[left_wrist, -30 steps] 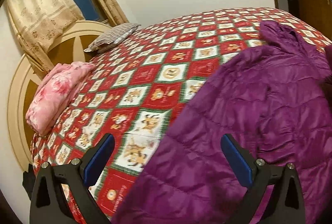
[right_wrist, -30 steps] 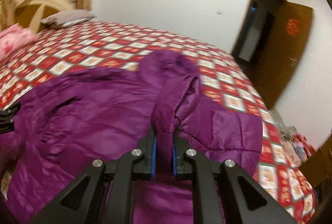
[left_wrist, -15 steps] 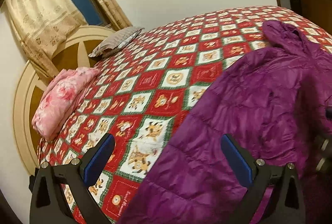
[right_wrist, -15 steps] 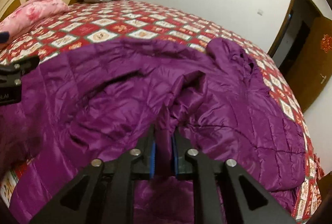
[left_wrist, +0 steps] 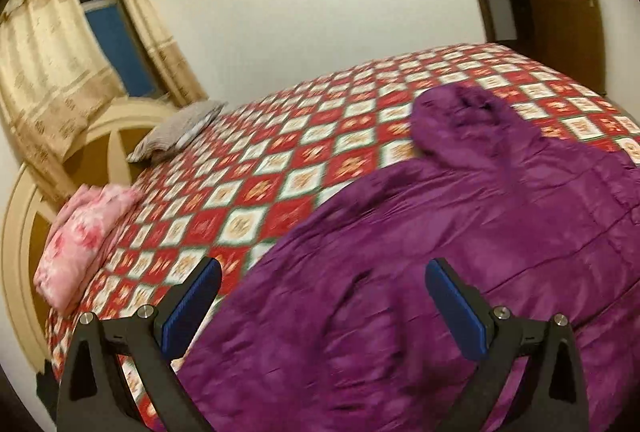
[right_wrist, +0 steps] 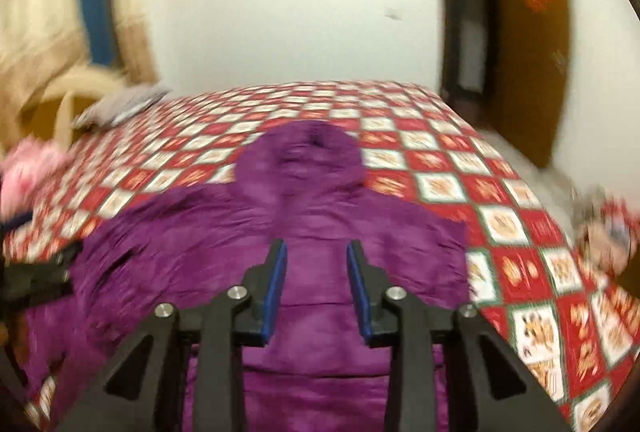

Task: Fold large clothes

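A large purple hooded puffer jacket (left_wrist: 460, 232) lies spread on the bed, hood at the far end; it also shows in the right wrist view (right_wrist: 304, 232). My left gripper (left_wrist: 320, 296) is wide open and empty above the jacket's left edge. My right gripper (right_wrist: 316, 284) is open, nothing between its blue pads, above the middle of the jacket. The left gripper shows as a dark shape at the left of the right wrist view (right_wrist: 36, 276).
The bed has a red and white patterned cover (left_wrist: 280, 159). A folded pink blanket (left_wrist: 80, 232) and a grey pillow (left_wrist: 176, 129) lie by the headboard. A brown door (right_wrist: 528, 43) stands open at the far right. Clutter (right_wrist: 600, 232) lies beside the bed.
My right gripper was shut on a fold of the jacket; it has let go and opened, and the fabric now lies flat. Both views have swung and are blurred.
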A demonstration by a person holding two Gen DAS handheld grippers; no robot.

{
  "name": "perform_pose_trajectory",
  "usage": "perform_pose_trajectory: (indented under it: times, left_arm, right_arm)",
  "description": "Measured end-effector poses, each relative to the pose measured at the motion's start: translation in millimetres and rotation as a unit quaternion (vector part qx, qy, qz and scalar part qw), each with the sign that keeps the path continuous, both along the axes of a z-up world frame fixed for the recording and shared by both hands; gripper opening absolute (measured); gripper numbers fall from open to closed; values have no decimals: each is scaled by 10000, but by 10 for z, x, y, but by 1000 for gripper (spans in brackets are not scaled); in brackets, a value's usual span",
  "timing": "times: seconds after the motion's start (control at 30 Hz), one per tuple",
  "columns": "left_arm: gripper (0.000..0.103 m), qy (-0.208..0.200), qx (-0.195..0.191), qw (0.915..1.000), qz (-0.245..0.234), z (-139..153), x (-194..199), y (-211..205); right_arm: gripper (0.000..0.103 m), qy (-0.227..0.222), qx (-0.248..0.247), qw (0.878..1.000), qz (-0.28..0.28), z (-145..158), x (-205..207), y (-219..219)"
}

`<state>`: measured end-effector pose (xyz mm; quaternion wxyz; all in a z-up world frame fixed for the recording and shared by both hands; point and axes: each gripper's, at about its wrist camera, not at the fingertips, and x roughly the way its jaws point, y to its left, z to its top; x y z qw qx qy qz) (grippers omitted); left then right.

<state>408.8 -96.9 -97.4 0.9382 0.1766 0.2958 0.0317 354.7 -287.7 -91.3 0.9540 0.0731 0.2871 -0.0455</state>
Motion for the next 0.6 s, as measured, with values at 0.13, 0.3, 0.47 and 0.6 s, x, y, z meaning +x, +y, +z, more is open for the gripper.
perform_pose_trajectory:
  times: [0.13,0.3,0.47,0.6]
  left_arm:
    - [102,156,427,9990,-24,-365,213,-368]
    - [102,588,804,9950,51,-893,456,-554]
    - [102,650,564,9963,45,-1104,507,-524]
    - [102,628,407,9972,65,-1131,509,-502]
  right_arm:
    - [33,360,-264,9986,-273,-340,228,-273]
    - [25,1145,-79,9916,-594,-898,384,-686]
    - [18,1095,165,9922,-579,-1041,313,-855]
    - [18,1068,-75,9924,-609,-1075,341,-793]
